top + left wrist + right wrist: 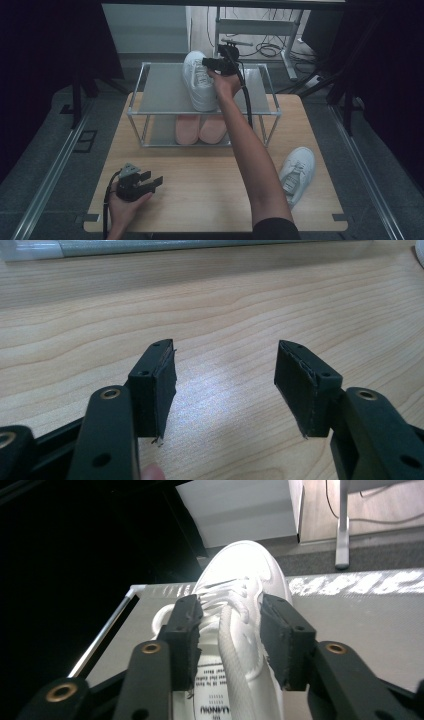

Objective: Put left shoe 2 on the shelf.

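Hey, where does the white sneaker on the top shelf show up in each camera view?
High view: white sneaker upper centre, on the rack's top shelf, under the right gripper.
Right gripper view: centre, sneaker between the jaws.
Left gripper view: bare wooden table beyond the open jaws.
Shared landmark: the grey top shelf.

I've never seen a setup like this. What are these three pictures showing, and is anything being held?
A person holds a handheld two-jaw gripper in each hand. The high view looks down on a wooden table with a two-tier rack. The other two pictures come from cameras riding on the grippers. The right gripper has its jaws around a white sneaker on the top shelf. The left gripper rests open over bare table. Pink insoles lie on the lower shelf; a second sneaker lies on the table.
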`<action>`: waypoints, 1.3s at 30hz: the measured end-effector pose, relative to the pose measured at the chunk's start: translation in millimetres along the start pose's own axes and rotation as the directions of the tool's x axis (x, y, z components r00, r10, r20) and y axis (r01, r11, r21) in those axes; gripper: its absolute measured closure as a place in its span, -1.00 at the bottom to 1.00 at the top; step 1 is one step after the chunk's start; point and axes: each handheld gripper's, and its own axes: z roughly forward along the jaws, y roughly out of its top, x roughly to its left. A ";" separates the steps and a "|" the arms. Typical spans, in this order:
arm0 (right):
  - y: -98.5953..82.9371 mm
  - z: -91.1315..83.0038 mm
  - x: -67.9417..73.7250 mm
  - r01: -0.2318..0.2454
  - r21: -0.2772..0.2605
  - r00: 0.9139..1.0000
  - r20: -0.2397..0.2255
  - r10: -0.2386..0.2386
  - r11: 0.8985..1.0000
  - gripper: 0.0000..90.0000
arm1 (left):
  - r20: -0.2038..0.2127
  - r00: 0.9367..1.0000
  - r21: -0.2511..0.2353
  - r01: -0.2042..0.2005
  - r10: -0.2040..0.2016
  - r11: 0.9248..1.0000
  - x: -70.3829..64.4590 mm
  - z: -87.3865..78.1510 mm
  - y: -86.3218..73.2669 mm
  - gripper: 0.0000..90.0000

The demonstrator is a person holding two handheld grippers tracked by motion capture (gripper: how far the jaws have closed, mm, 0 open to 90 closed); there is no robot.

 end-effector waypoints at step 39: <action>-80.6 -66.5 -33.9 0.267 0.082 0.958 -0.133 -0.255 0.960 0.99 | 0.000 0.999 0.023 -0.043 0.043 0.999 -13.2 7.0 -0.4 -0.06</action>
